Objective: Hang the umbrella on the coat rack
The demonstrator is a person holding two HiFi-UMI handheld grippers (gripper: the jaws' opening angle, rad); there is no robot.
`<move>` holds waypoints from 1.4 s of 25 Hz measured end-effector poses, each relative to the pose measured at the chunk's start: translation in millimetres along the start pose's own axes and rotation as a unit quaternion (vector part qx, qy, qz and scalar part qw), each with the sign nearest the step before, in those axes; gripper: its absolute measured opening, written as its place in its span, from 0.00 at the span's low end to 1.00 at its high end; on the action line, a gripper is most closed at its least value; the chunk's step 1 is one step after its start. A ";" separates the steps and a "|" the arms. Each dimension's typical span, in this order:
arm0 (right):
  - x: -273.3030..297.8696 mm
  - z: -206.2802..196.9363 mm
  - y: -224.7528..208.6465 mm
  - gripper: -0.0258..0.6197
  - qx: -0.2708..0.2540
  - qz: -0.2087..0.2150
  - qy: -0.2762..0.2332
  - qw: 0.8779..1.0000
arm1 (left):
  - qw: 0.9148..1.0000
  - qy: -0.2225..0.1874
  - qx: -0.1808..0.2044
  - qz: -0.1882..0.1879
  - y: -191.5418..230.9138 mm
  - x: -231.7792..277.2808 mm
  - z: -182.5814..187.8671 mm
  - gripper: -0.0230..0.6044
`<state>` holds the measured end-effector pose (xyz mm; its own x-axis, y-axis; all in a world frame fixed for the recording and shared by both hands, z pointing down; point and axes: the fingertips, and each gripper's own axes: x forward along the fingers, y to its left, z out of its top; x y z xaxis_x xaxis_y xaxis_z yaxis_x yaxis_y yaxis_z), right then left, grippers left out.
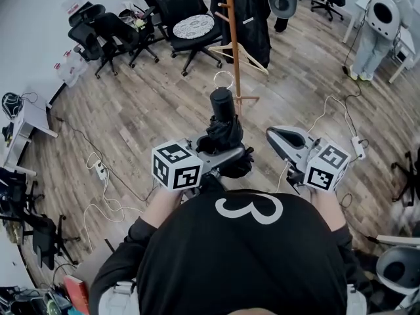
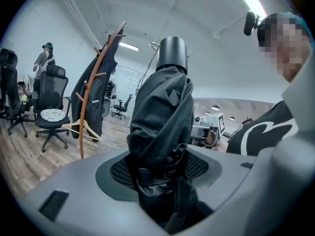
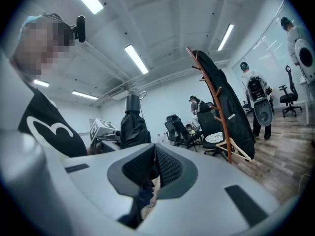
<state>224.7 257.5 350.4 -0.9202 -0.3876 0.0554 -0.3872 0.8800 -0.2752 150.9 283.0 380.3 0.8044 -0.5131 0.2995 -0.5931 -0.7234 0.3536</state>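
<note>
A folded black umbrella [image 1: 224, 131] stands upright with its round handle on top and a thin wrist loop [image 1: 223, 79] above that. My left gripper [image 1: 226, 157] is shut on the umbrella's lower body; in the left gripper view the fabric [image 2: 162, 122] fills the space between the jaws. My right gripper [image 1: 275, 136] is to the right of it, apart from it, shut on nothing, and its pads [image 3: 165, 166] meet. The wooden coat rack [image 1: 231, 44] stands just beyond the umbrella. It also shows in the left gripper view [image 2: 87, 107] and the right gripper view [image 3: 215, 104].
A black coat [image 1: 252, 18] and a wooden hanger [image 1: 239, 51] hang on the rack. Black office chairs [image 1: 190, 25] stand behind and to the left. A person [image 1: 377, 25] stands at the far right. Cables and a power strip [image 1: 100, 170] lie on the wood floor.
</note>
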 end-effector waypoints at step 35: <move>270.3 56.6 -178.9 0.08 0.068 -0.127 -0.012 0.990 | 0.992 0.073 0.003 -0.102 318.9 10.4 114.4 0.46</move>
<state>48.6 -20.2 360.2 -0.7923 -0.5990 0.1161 -0.5923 0.7095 -0.3819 -25.8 -5.9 394.8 0.8938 -0.2835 0.3475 -0.4177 -0.8084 0.4147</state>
